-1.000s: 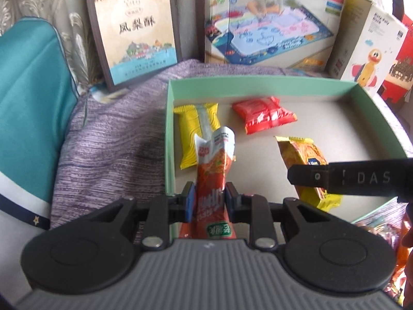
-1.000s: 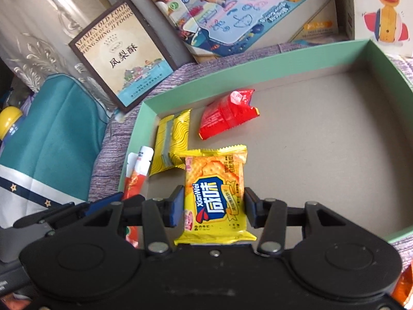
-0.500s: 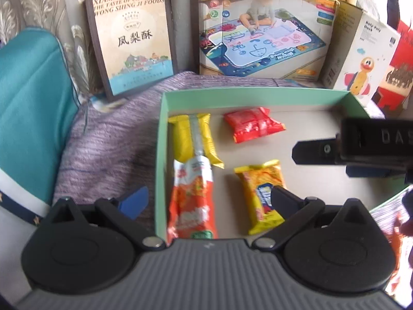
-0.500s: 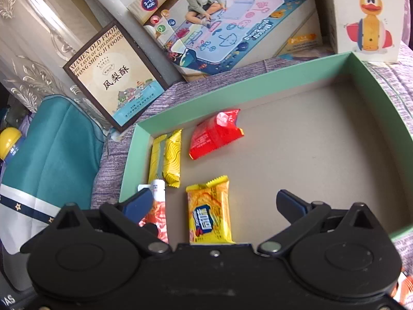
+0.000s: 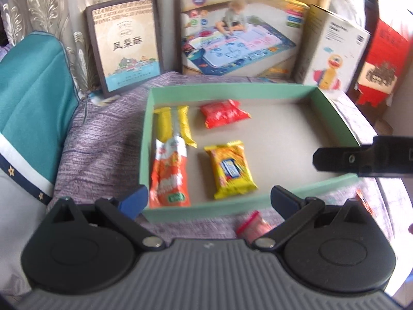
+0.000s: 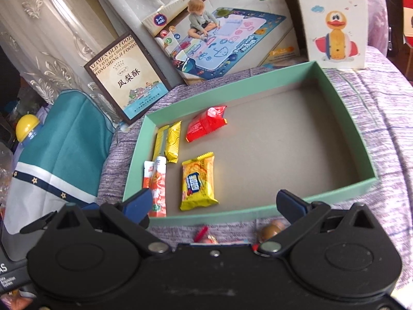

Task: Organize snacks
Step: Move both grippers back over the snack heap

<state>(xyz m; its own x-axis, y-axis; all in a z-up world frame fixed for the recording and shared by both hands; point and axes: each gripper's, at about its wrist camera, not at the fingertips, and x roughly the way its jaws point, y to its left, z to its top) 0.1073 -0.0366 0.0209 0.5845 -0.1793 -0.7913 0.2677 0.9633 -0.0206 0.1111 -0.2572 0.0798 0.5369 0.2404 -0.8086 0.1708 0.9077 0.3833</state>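
Four snack packets (image 5: pixel 228 169) in the tray's (image 5: pixel 227 89) left half; boxes (image 5: pixel 238 32) behind it

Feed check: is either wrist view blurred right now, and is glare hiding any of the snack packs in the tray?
Left wrist view: soft with motion blur; the red pack and the print on the yellow biscuit pack are smeared. Right wrist view: sharper; the biscuit pack logo shows, with small shiny spots on the red pack hiding nothing. Both views: fisheye bends the green tray edges, daylight even.
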